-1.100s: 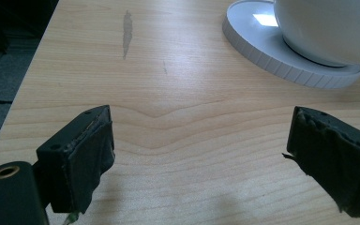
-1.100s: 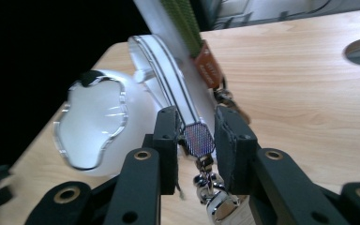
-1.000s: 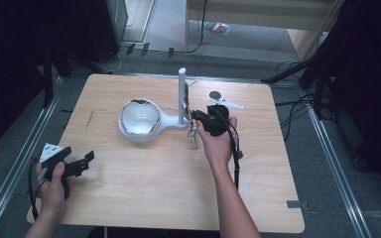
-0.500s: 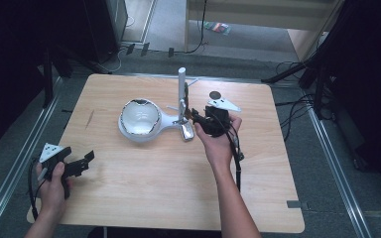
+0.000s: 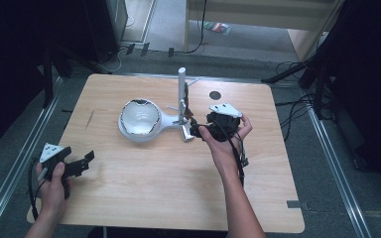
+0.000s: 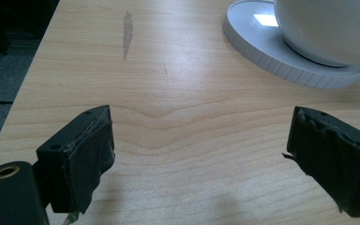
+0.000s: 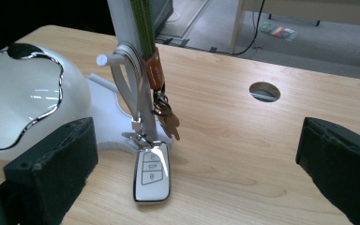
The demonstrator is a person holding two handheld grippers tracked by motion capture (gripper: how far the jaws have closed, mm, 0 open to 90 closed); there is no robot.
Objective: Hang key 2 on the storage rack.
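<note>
Key fob (image 7: 152, 172): a flat, rounded oblong, glossy white face with a chrome rim and pressed button outlines. It lies on the table at the foot of the stand's post, with a small clear gap to the right gripper's jaws.
Fob's long axis: in the right gripper view it runs from 12 to 6 o'clock, ring end at 12 o'clock toward the post, free end at 6 o'clock toward the camera.
Strap (image 7: 133, 89): a pale grey loop hung over a short white peg, running down to the fob's ring.
Second bunch (image 7: 161, 105): a green woven lanyard with an orange-brown tab and brass-coloured keys, hanging just at 2 o'clock of the fob.
Stand (image 5: 181, 91): a slim white upright post on a smooth white plastic base, joined to a round white bowl (image 5: 139, 118) with a wavy chrome rim, at 9 o'clock of the fob.
Table (image 5: 144, 198): light wood grain, matt, with a round cable hole (image 5: 215, 95) at 1 o'clock of the fob.
Right gripper (image 5: 198, 130): jaws have just been opening and stand wide apart with dark padded faces, nothing pressed between them.
Left gripper (image 5: 87, 159): rests near the table's 8 o'clock corner, well apart from the stand, jaws spread and empty.
</note>
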